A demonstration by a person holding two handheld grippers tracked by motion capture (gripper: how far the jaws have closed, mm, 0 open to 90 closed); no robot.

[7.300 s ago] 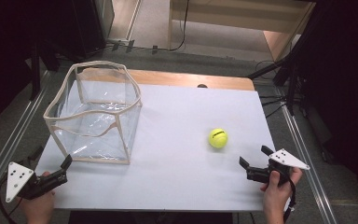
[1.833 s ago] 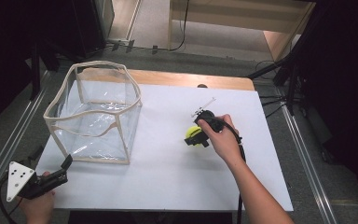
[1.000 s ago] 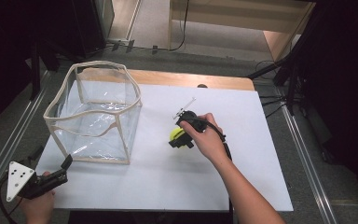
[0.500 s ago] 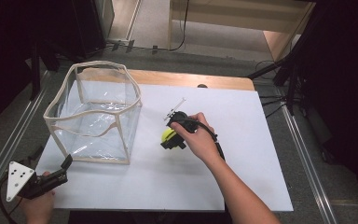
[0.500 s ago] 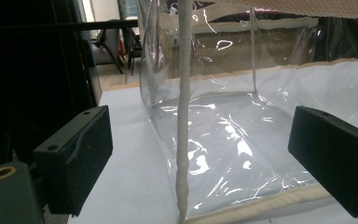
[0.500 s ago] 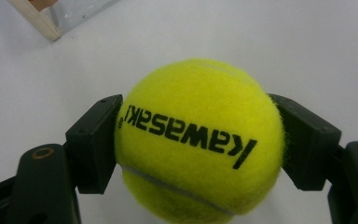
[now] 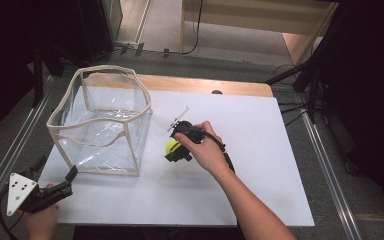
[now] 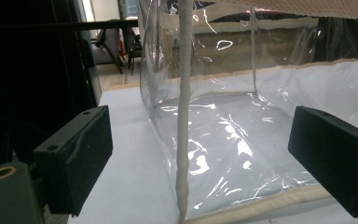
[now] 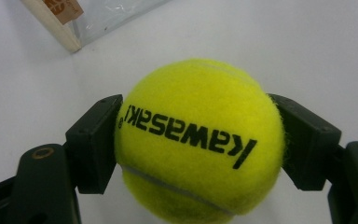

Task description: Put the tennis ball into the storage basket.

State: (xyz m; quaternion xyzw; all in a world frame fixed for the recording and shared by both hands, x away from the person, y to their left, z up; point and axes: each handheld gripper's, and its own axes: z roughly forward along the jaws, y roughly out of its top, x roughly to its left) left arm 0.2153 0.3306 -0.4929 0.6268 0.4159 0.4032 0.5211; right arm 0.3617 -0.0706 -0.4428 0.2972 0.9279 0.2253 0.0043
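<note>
A yellow tennis ball (image 9: 198,140) with black lettering is clamped between the two black jaws of my right gripper (image 7: 174,150), which is shut on it. In the high view the ball (image 7: 171,146) hangs just above the white table top (image 7: 260,150), a short way right of the clear plastic box (image 7: 100,120) with cream edging. My left gripper (image 7: 70,176) rests at the table's front left corner, jaws wide open and empty. In the left gripper view the box's near corner seam (image 8: 182,116) stands straight ahead between the open jaws, farther off.
A wooden strip (image 7: 205,85) runs along the table's far edge. Metal rails (image 7: 325,160) flank both sides of the table. Cables lie on the floor beyond. The box's bottom edge (image 9: 51,23) shows at the top left of the right gripper view.
My right gripper has carried the ball leftward across the table, closer to the clear box. The left gripper has stayed where it was.
</note>
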